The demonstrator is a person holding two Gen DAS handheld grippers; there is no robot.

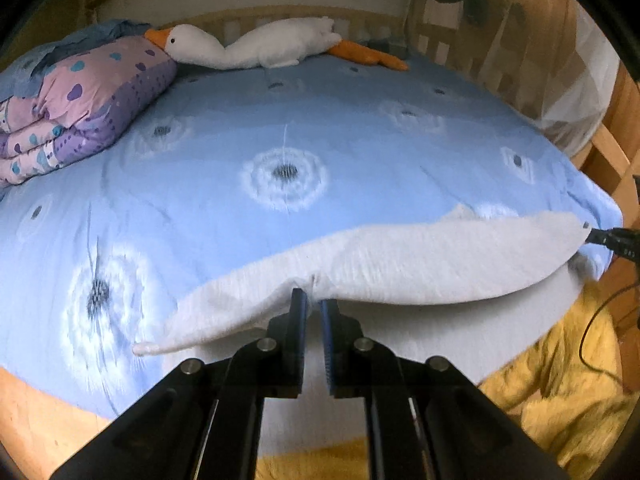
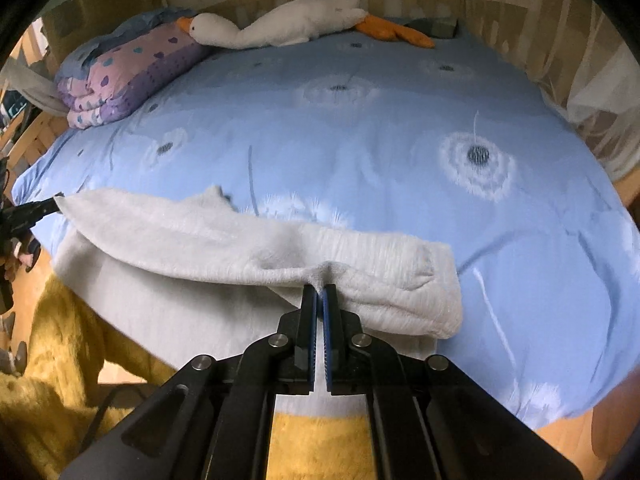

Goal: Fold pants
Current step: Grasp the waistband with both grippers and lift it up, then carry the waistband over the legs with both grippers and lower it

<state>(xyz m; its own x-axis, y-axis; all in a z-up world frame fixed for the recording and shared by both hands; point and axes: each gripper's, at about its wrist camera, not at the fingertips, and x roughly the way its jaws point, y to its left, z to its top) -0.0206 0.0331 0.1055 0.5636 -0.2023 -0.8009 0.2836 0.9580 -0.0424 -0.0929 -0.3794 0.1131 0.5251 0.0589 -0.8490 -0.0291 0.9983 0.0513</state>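
White fuzzy pants (image 1: pixel 400 260) lie across the near edge of a bed with a blue dandelion-print cover (image 1: pixel 280 140), part hanging over the edge. My left gripper (image 1: pixel 314 300) is shut on the pants' near edge, lifting the top layer. My right gripper (image 2: pixel 320 292) is shut on the pants (image 2: pixel 240 240) near their right end, where the top layer is folded up. Each gripper's tip shows in the other view, the right one at the pants' far right (image 1: pixel 612 238), the left one at their far left (image 2: pixel 28 212).
A folded purple and pink quilt (image 1: pixel 72 108) lies at the bed's back left. A white plush goose (image 1: pixel 260 48) lies along the wooden headboard. A yellow fuzzy rug (image 2: pixel 60 380) covers the floor below the bed edge. A wooden rail with a white net (image 1: pixel 560 80) runs along the right.
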